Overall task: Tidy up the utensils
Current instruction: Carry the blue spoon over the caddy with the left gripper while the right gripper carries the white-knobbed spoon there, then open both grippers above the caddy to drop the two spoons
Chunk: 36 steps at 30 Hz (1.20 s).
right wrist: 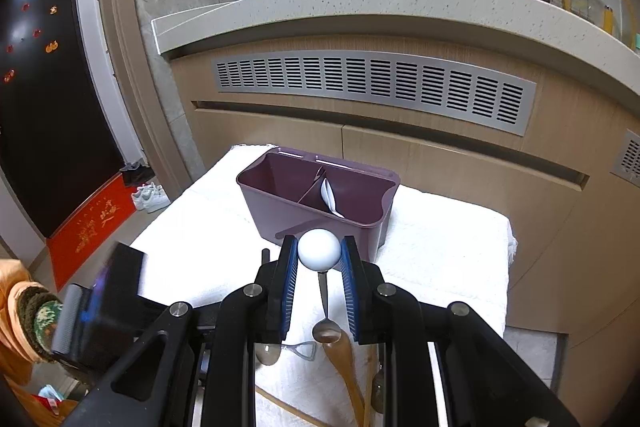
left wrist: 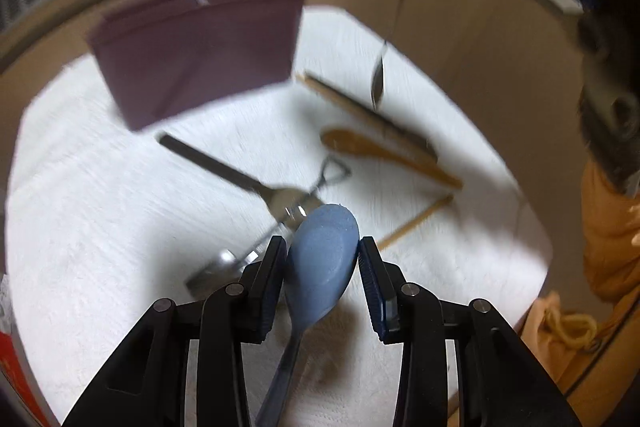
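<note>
My left gripper [left wrist: 323, 241] is shut on the bowl of a blue spoon [left wrist: 320, 267], both pads against its edges and the handle running down out of frame. My right gripper [right wrist: 319, 239] is shut on the white ball end of a small metal spoon [right wrist: 319, 249], whose bowl [right wrist: 326, 331] hangs below the fingers. That hanging spoon [left wrist: 378, 79] also shows in the left wrist view. The purple two-compartment caddy [right wrist: 320, 195] [left wrist: 196, 55] stands on the white towel [right wrist: 440, 247] just beyond the right gripper. A white utensil [right wrist: 329, 197] leans in its right compartment.
On the towel [left wrist: 100, 207] lie a fork [left wrist: 224, 167], a shovel-handled metal spoon [left wrist: 332, 173], a wooden spoon [left wrist: 380, 155] and wooden chopsticks [left wrist: 360, 111]. A wood-panelled counter wall [right wrist: 440, 155] rises behind the caddy. An orange sleeve [left wrist: 608, 247] is at the right.
</note>
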### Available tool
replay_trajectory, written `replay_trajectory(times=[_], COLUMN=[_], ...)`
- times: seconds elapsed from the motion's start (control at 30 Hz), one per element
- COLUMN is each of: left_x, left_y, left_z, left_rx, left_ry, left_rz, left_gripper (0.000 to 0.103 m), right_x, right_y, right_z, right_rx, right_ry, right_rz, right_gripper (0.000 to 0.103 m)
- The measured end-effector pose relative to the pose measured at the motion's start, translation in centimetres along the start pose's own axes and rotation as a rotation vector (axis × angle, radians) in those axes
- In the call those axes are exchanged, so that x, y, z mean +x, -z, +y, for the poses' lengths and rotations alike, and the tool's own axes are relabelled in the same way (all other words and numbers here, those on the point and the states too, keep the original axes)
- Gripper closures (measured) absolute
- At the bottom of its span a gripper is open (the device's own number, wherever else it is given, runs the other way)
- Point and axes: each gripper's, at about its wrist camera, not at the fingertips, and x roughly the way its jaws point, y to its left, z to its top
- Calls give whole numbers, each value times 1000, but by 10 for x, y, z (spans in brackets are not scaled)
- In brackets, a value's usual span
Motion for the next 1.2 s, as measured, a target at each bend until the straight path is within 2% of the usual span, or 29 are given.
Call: replay_trajectory(times=[0.13,0.3,0.47,0.63,0.73,0.83,0.97,1.2], left_x=[-34,-97,-160,-188,-174,-146,-100,-58], left_y=[-7,-44,-101,-149,-167,-176,-178,-164], left_z=[4,7,8,20,37,54,74,98], left_rx=[-40,-51,-16,-1,-26,-65,-113,-179], left_ry=[-23,-65,-110,-127,-111,-94,-112,-101], left_rz=[-117,-340,-550,-656,-642,-601,-547,-454], left_gripper=[65,67,76,76,77,78,80,80], right_x=[-4,-18,-39,-46,-30,-4,37,101], right_y=[-2,-18,-59,-110,-128,-131,-118,-93], right_z=[3,8,13,16,13,4,-7,-24], right_rx=[-9,-21,-49,-84,-92,-69,-48,6], right_ry=[5,15,40,87,103,84,69,42], right_rz=[-10,-63,-167,-248,-246,-203,-134,2], right_gripper=[83,83,83,83,83,83,83,83])
